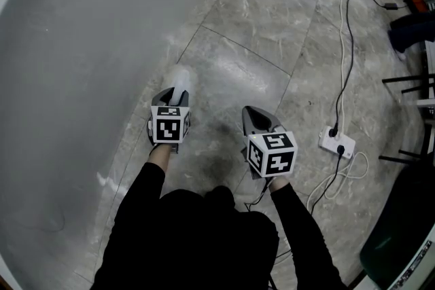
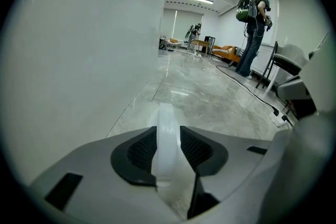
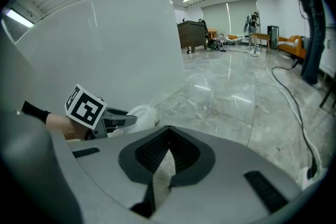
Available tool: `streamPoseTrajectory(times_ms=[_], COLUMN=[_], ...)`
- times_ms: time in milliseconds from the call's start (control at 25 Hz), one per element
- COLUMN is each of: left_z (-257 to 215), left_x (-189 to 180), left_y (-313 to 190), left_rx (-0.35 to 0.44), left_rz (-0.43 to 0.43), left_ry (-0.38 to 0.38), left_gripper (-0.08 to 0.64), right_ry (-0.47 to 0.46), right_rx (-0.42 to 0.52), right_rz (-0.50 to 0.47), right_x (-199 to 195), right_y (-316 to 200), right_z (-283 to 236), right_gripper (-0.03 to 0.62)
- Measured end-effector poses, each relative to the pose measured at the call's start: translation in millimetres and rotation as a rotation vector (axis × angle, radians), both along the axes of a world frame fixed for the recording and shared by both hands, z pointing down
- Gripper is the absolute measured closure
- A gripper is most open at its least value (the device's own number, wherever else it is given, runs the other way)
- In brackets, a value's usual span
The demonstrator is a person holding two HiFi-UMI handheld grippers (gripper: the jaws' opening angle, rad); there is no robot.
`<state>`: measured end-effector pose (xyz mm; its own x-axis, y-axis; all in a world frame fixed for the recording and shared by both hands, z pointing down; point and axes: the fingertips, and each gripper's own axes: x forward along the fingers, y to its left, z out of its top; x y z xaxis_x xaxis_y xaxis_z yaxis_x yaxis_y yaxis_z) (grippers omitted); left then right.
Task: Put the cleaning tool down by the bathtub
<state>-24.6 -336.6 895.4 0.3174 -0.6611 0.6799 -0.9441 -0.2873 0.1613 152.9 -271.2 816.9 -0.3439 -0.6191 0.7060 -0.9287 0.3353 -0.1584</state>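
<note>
**Item 1, left gripper point(image 1: 170, 102).** I am holding it low and angled down toward the floor point(image 1: 258, 30), just beside the outer wall of the bathtub point(image 1: 81, 64). Its fingers point(image 2: 137, 152) are standing released and spread wide. The handle of the cleaning tool point(image 2: 167, 134) is sitting in the gap between the two ribbed pads and is not being squeezed.

**Item 2, cleaning tool.** A pale, translucent white handle is running forward out of my left fingers and ending in a soft white head. In the head view and the right gripper view, the head is lying low at the foot of the bathtub wall, where the wall is meeting the grey marble tiles. Whether it is resting fully on the floor I cannot tell.

**Item 3, right gripper point(image 3: 168, 134).** I am holding it to the right of the left one, apart from it and likewise tilted down. Its fingers point(image 3: 185, 153) are clenched tip to tip and carrying nothing. Only floor is showing through the narrow slit behind the tips.

**Item 4, marker cube point(image 1: 169, 124).** One is riding on each gripper, with its black and white squares facing up toward my head.

**Item 5, sleeves point(image 1: 143, 193).** Black, and reaching forward to both handles.

**Item 6, surroundings.**
- A white power strip point(image 1: 338, 142) is lying on the floor, well to the right of my right gripper.
- A black cable point(image 1: 349, 71) is running away from the strip across the tiles.
- Far down the room, in the left gripper view, a person point(image 2: 254, 34) is standing with a green backpack.
- An orange sofa point(image 2: 227, 51) is showing beyond that person.
</note>
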Motion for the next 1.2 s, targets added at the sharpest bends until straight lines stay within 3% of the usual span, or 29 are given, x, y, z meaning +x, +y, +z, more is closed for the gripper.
streamPoseTrajectory(times_ms=[440, 720, 1200], left_z=[-62.6, -100.9, -128.3], left_x=[-14.8, -30.5, -39.4], left_y=[22.9, 26.6, 36.4], left_rx=[0.128, 0.197, 0.226], left_rz=[0.018, 0.022, 0.041], left_ry=[0.024, 0.048, 0.087], left_gripper=[0.426, 0.535, 0.552], right_ry=[-0.020, -0.037, -0.011], right_rx=[0.038, 0.060, 0.105], right_rz=[-0.007, -0.018, -0.047], right_x=[-14.8, -28.4, -40.1], right_y=[4.0, 7.8, 10.0], right_z=[-18.0, -32.3, -51.9], right_gripper=[0.592, 0.592, 0.592])
